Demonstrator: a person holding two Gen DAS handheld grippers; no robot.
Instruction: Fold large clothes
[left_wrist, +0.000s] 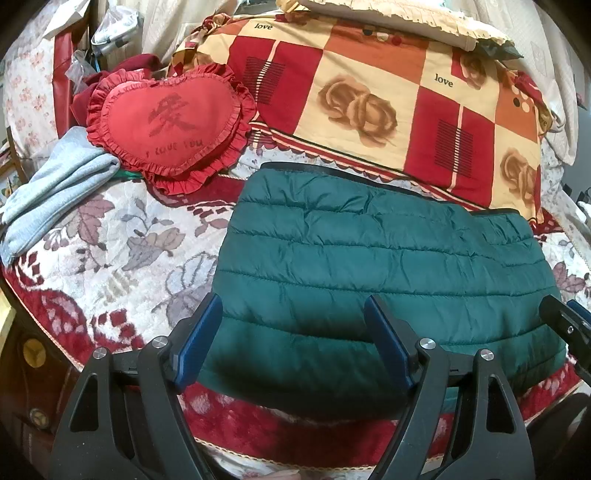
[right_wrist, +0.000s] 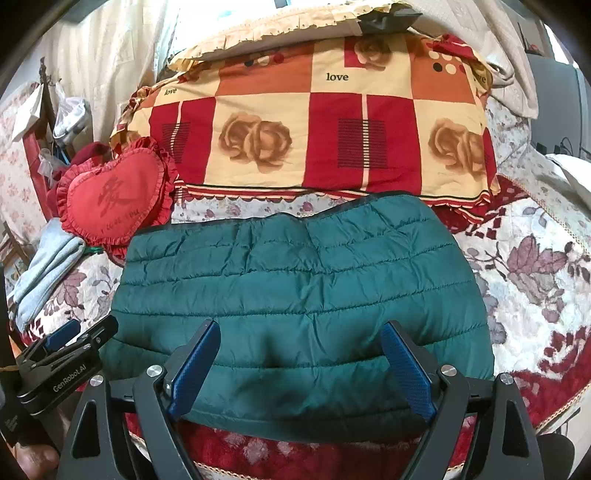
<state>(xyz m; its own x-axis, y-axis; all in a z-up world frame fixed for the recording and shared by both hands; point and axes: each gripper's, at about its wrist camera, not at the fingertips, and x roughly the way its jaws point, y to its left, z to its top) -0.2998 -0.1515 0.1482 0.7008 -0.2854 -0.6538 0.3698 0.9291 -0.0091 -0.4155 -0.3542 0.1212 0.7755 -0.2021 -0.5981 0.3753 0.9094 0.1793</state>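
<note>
1. Far left: a grey folded garment (left_wrist: 55, 192) is laid on the floral bedspread (left_wrist: 122, 251), just beside a red heart cushion (left_wrist: 170, 122) w/ ruffled edge; both are also seen at left in the right wrist view.
2. Left gripper (left_wrist: 291, 339): blue-padded fingers (left_wrist: 197, 343) are spread wide apart, nothing is held betw. them; they are poised over the near left part of the jacket.
3. Centre: the green quilted jacket (left_wrist: 388, 258) is folded into a compact rectangle & lies flat on the bedspread, near edge twd. the cameras, far edge just short of the quilt.
4. Behind it: a red/cream checked quilt (right_wrist: 306, 125) printed "love" is stacked, w/ a cream frilled pillow (right_wrist: 295, 18) on top.
5. Right gripper (right_wrist: 301, 369): fingers (right_wrist: 406, 373) are likewise held wide apart, empty, over the jacket's near edge.
</note>
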